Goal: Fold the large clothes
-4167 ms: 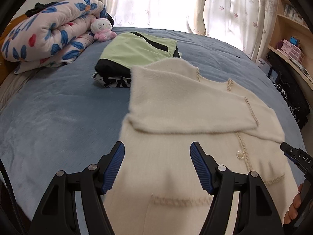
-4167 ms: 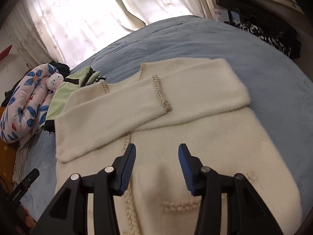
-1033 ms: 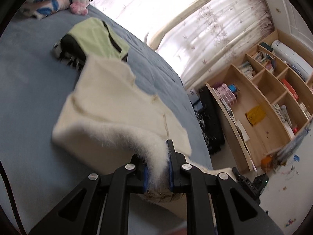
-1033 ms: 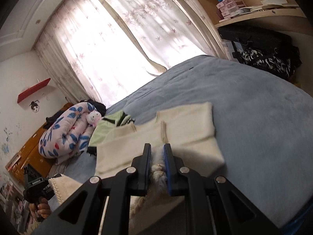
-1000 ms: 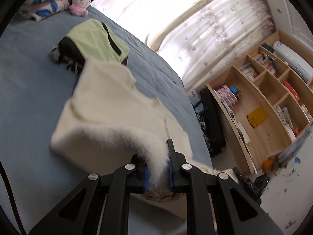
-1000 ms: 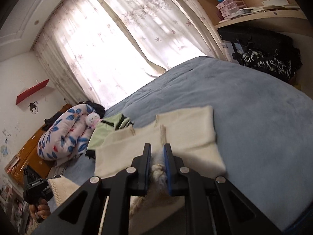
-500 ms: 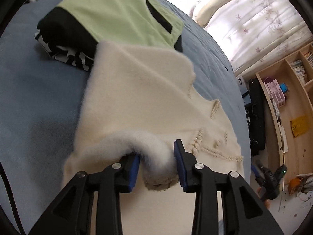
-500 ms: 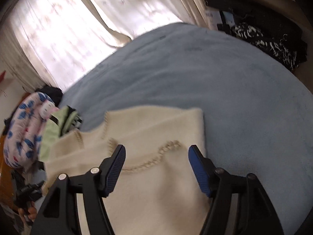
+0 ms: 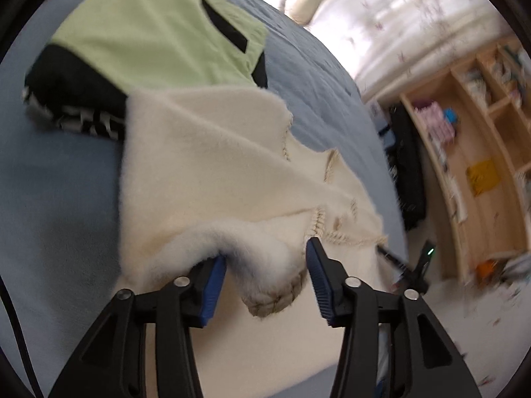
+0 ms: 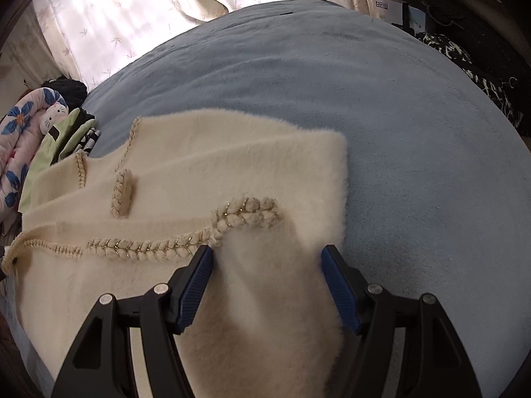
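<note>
On the blue bed cover [image 10: 415,126], right under our tools, lies the cream cardigan [image 10: 232,172] — the landmark for everything else here. Nearest to us, the left gripper [image 9: 264,278] has its blue pads spread apart, with a fluffy roll of the cardigan's hem sitting loose between them, not pinched. The right gripper [image 10: 267,285] is likewise parted, its pads straddling a soft hump of the same garment without clamping it.

Just past the pads, the braided trim [image 10: 186,245] of the hem lies across the cardigan's upper half, so we judge the bottom-to-top fold is laid down and let go. The sleeve cuff [image 10: 122,195] rests folded in over the chest beneath it.

What we think remains: flattening the bulges that stand up at each gripper, squaring the edges, and perhaps one more fold if a smaller bundle is wanted — the pictures do not settle that.

Beyond the cardigan's far edge, touching it, sits a folded green and black garment [image 9: 159,39] on a black-and-white one. Further off from the cardigan are a floral quilt [image 10: 16,152] with a white plush toy [image 10: 53,117], then the curtains [image 10: 132,16]; to the cardigan's right in the left wrist view stands a wooden shelf unit [image 9: 471,152].
</note>
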`<state>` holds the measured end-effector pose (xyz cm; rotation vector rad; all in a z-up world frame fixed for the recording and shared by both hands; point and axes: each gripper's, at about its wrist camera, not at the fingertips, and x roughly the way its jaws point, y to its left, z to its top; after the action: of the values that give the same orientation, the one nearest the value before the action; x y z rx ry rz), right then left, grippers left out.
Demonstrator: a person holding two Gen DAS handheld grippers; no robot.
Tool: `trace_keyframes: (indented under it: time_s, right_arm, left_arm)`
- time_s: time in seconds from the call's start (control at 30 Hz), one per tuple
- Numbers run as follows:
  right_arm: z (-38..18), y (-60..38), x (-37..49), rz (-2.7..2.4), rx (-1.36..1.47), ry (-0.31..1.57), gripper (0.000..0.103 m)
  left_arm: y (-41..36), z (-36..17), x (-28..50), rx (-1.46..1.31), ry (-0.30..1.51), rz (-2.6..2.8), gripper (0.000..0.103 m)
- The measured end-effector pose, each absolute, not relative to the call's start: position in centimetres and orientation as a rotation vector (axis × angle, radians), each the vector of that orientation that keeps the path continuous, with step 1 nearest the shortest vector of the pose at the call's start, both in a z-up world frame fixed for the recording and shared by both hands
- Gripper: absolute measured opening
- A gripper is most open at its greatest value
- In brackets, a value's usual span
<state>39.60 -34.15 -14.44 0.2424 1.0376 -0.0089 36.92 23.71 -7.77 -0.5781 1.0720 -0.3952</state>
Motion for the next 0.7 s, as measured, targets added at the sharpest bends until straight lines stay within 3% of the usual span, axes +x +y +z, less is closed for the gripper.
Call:
trace_keyframes:
  time_s: [0.07, 0.27, 0.5, 0.57, 0.63, 0.7]
  right_arm:
    - [-14.5, -34.4, 39.5, -0.006, 0.257, 1.031, 0.069]
    - [-14.7, -34.1, 39.6, -0.012, 0.242, 1.029, 0.072]
    - [-14.8, -34.0, 39.7, -0.008, 0.223, 1.024, 0.073]
    - [-14.8, -34.0, 39.8, -0.006, 0.218, 1.024, 0.073]
    - [-14.8, -33.9, 39.8, -0.006, 0.204, 1.021, 0.073]
    - [-14.8, -33.7, 39.8, -0.008, 0.198, 1.017, 0.072]
  left_arm:
    - [23.2, -7.0, 36.7, -0.496, 1.072, -0.381, 0.072]
    - [24.6, -3.7, 35.3, -0.482, 0.916, -0.403, 0.087]
    - [22.7, -6.3, 36.0, -0.179, 0.922, -0.337, 0.084]
    - [21.6, -7.6, 37.0, -0.090, 0.939, -0.327, 0.065]
    - [21.1, -8.7, 37.9, -0.039, 0.960, -0.322, 0.054]
    - [20.8, -9.5, 38.6, -0.001, 0.967, -0.303, 0.053]
